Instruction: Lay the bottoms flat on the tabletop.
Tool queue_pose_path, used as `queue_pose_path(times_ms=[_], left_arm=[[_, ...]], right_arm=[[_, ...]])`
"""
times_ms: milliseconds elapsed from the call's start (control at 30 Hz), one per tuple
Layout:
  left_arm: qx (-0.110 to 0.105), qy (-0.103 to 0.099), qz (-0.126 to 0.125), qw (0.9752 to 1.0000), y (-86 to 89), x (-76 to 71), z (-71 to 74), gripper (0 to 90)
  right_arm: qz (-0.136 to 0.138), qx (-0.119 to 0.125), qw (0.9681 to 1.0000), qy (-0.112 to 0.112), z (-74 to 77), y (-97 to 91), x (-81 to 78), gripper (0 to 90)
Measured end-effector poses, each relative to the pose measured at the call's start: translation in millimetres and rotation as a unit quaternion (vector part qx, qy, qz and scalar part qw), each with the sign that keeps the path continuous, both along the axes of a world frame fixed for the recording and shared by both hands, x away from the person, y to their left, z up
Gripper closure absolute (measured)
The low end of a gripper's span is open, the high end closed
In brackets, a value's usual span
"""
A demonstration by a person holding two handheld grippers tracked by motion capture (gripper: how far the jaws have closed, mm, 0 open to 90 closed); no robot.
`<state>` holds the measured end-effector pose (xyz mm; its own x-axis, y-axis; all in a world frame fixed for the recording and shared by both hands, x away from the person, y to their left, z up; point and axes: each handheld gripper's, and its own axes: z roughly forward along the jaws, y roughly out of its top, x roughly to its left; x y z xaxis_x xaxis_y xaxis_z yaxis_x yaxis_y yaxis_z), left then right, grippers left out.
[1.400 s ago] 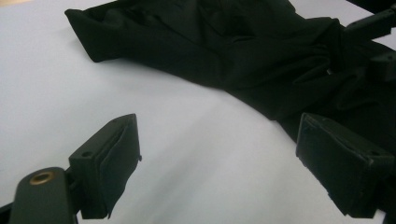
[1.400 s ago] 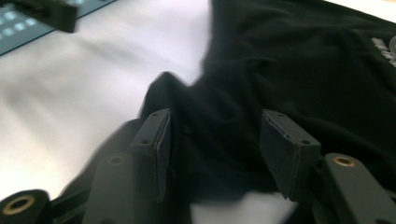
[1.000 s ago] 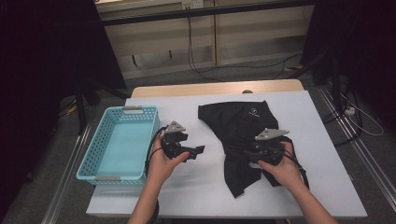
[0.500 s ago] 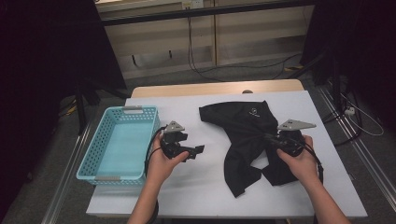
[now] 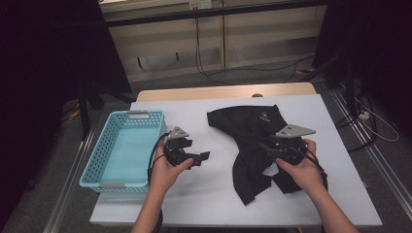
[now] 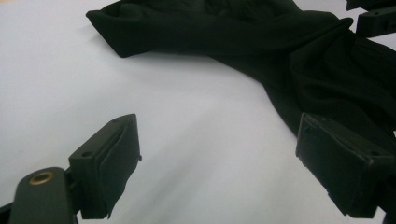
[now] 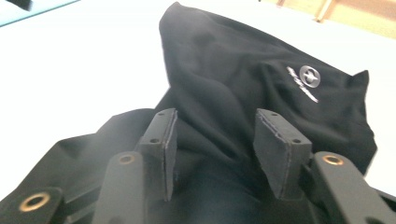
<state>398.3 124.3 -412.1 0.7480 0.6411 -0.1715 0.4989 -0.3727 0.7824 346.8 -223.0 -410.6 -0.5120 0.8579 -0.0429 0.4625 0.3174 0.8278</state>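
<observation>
Unreadable white logo on black garment (image 7: 261, 93)

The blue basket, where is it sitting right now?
In the high view the blue basket sits at the left edge of the white table, just left of the left gripper and well away from the black garment.

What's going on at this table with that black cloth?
A person sits at a white table with a two-jaw gripper in each hand. The right gripper is over a crumpled black garment; its jaws have just been opening, with a ridge of cloth between them but not pinched. The left gripper waits open above bare table, beside a light blue basket.
</observation>
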Motion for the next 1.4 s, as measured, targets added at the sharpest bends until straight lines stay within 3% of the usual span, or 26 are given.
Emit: queue_pose_path(times_ms=[267, 567, 733, 833, 867, 900, 967, 1167, 1267, 1400], left_arm=[[-0.004, 0.000, 0.008, 1.0000, 7.1, -1.8, 0.4, 13.7], [-0.001, -0.003, 0.005, 1.0000, 5.5, -1.2, -0.2, 13.7], [0.001, 0.000, 0.004, 1.0000, 3.7, -1.0, -1.0, 13.7], [0.001, 0.001, 0.004, 1.0000, 3.4, -1.3, -1.1, 13.7], [0.001, 0.000, 0.004, 1.0000, 3.6, -1.3, -1.0, 13.7], [0.001, -0.001, 0.005, 1.0000, 3.9, -1.3, -0.9, 13.7], [0.001, 0.000, 0.005, 1.0000, 4.3, -1.3, -1.2, 13.7], [0.002, -0.002, 0.003, 1.0000, 3.7, -0.5, -0.4, 13.7], [0.001, -0.002, 0.004, 1.0000, 3.2, 0.0, -0.4, 13.8], [0.001, 0.001, 0.003, 1.0000, 1.9, 0.2, -1.5, 13.8]], right_arm=[[0.029, -0.009, 0.9994, 0.019, -10.1, 16.9, 6.8, 51.0], [0.074, -0.001, 0.9970, 0.025, -13.1, 43.9, 0.1, 50.7], [0.098, -0.033, 0.9933, 0.051, -27.9, 61.2, -1.6, 51.1], [0.104, -0.059, 0.9902, 0.072, -41.1, 67.0, 0.1, 61.3], [0.107, -0.064, 0.9892, 0.078, -44.6, 67.3, 1.0, 68.4], [0.110, -0.053, 0.9895, 0.077, -45.5, 66.2, 1.8, 76.7], [0.112, -0.056, 0.9889, 0.081, -44.4, 63.6, 3.2, 87.1], [0.133, -0.021, 0.9877, 0.079, -37.5, 65.3, -0.9, 88.5], [0.171, 0.004, 0.9824, 0.075, -27.4, 75.9, -10.0, 88.4], [0.208, 0.008, 0.9749, 0.078, -24.3, 90.9, -21.6, 87.8]])
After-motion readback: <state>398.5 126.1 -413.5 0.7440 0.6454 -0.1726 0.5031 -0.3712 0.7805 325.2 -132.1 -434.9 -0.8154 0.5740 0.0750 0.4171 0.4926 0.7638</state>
